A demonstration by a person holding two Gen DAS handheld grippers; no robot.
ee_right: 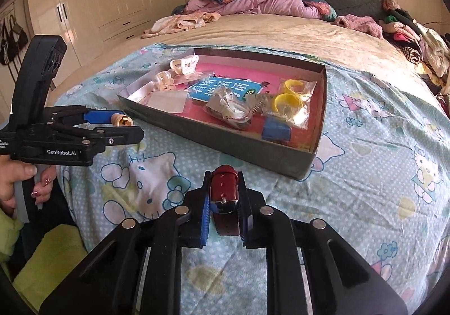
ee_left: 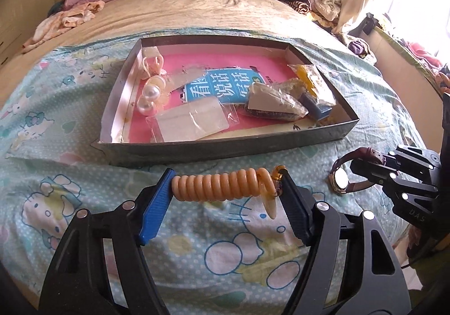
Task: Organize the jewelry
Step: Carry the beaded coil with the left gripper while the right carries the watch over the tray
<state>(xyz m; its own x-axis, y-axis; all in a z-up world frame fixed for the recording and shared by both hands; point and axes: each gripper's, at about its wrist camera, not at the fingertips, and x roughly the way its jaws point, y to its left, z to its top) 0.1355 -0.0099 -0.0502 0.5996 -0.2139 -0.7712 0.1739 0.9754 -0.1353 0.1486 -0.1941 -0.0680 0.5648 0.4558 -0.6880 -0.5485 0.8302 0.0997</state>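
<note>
A tan coiled spiral bracelet (ee_left: 219, 184) stretches lengthwise between the blue pads of my left gripper (ee_left: 226, 177), which is shut on its two ends just above the Hello Kitty bedsheet. In the right wrist view the same left gripper (ee_right: 128, 122) shows at the left with the coil's end (ee_right: 121, 120) in it. My right gripper (ee_right: 224, 175) is shut on the maroon strap of a wristwatch (ee_right: 224, 185). The watch's round face (ee_left: 341, 178) hangs below the right gripper (ee_left: 365, 167) in the left wrist view. Both grippers are in front of a shallow grey tray (ee_left: 225, 147) with a pink floor.
In the tray (ee_right: 197, 129) lie a pearl hair clip (ee_left: 150, 95), clear plastic bags (ee_left: 191, 119), bagged yellow bangles (ee_right: 289, 101), a small blue box (ee_right: 275, 129) and a blue card. Clothes are piled at the bed's head and right side. A hand (ee_right: 17, 177) holds the left gripper's handle. Wardrobes stand at the left.
</note>
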